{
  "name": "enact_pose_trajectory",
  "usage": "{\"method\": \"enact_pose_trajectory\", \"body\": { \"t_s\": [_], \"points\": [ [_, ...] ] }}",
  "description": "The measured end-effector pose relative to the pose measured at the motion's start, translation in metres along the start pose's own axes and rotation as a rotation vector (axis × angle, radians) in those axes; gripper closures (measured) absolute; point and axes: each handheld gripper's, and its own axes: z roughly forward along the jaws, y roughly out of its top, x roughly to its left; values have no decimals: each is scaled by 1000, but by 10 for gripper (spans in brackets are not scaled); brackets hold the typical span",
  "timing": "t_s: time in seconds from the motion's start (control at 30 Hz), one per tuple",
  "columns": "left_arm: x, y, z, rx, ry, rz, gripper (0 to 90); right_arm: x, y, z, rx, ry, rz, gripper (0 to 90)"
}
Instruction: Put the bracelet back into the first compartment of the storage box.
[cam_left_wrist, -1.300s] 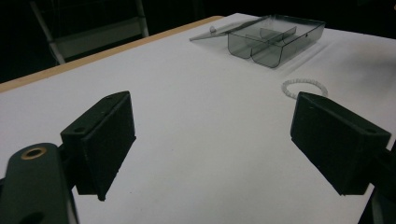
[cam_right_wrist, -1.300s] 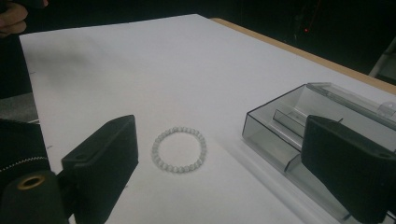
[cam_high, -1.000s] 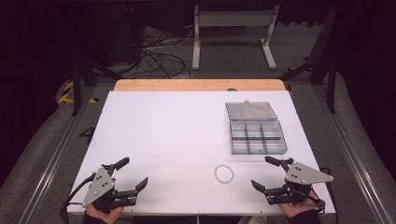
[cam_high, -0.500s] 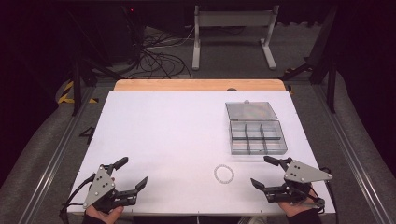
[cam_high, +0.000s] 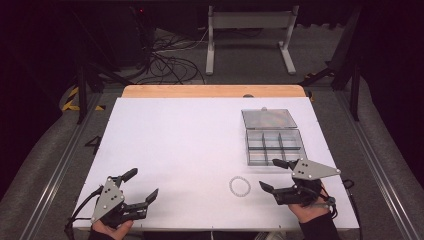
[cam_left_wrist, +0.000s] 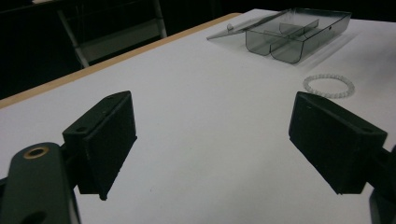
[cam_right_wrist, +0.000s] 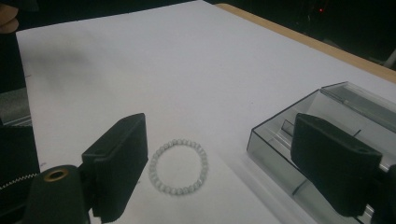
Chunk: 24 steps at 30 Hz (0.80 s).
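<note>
beads of pale, milky white make up the bracelet (cam_high: 239, 186), a small closed ring lying flat on the white table (cam_high: 190, 145) in the high view, near the front edge and just left of the right gripper (cam_high: 277, 176), which points at it from close by without touching. that gripper's jaws have just been closing a little yet stand wide, nothing between them. behind the bracelet sits a clear grey compartment box (cam_high: 275, 146), its lid (cam_high: 268, 118) folded open flat on the far side; it stands apart from the bracelet. the left gripper (cam_high: 142, 185) rests at the front left corner, well apart, jaws wide and empty. a wooden strip edges the table's far side, with cables and a metal stand on the dark floor beyond. left gripper view: the bracelet (cam_left_wrist: 328, 86) lies to the right past the wide jaws, the box (cam_left_wrist: 294, 33) farther off, bare table between. right gripper view: the bracelet (cam_right_wrist: 178, 165) lies on the table just ahead between the spread jaws, nearer the left one, with the box (cam_right_wrist: 285, 135) partly behind the right jaw.
</note>
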Motion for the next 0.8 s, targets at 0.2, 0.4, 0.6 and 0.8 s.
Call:
{"method": "enact_pose_trajectory", "body": {
  "t_s": [0.2, 0.4, 0.6, 0.8],
  "points": [
    [0, 0, 0, -5, 1, -1, 156, 0, 7, 8, 4, 8, -5, 194],
    [0, 0, 0, -2, -2, -1, 157, -1, 11, 13, 9, 14, -5, 194],
    [-1, 0, -1, -3, -3, -1, 157, -2, 15, 21, 16, 22, -4, 194],
    [-1, 0, 0, 0, -3, 3, 157, -3, 26, 36, 21, 45, 0, 195]
  ]
}}
